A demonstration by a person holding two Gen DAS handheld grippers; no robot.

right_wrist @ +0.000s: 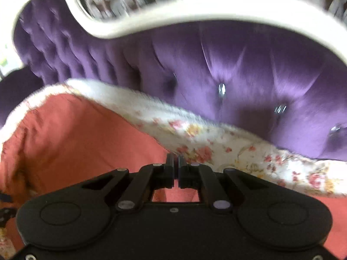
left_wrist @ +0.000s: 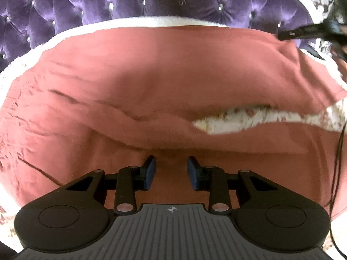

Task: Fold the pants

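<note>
Your pants [left_wrist: 151, 69], a salmon-red pair, lie spread across the bed, over the floral bedspread [right_wrist: 216, 143], and reach nearly to the bed's far edge under the tufted purple headboard [left_wrist: 130, 0]. That wide, flat layout is what a fold needs: the cloth must be smooth before one part goes over another. The two legs part toward the right side of the bed, where a wedge of bedspread shows between them.

Your left gripper [left_wrist: 171, 169] hangs over the near part of the pants, pointing steeply down, its jaws partly open with only bare cloth seen beneath them; its blue pads [left_wrist: 150, 171] press on nothing. It reads as waiting, set to pin or pick up the near edge.

Your right gripper [right_wrist: 176, 162] is at the far edge of the pants toward the bed's far right corner, jaws drawn nearly together. The cloth edge meets the fingertips there, and in the left wrist view a ridge of cloth runs up to the dark tool at that corner, so you appear to have a pinch of the hem, though blur keeps the grip itself from being certain. A hold at that corner would let you carry the far leg over the near one.
</note>
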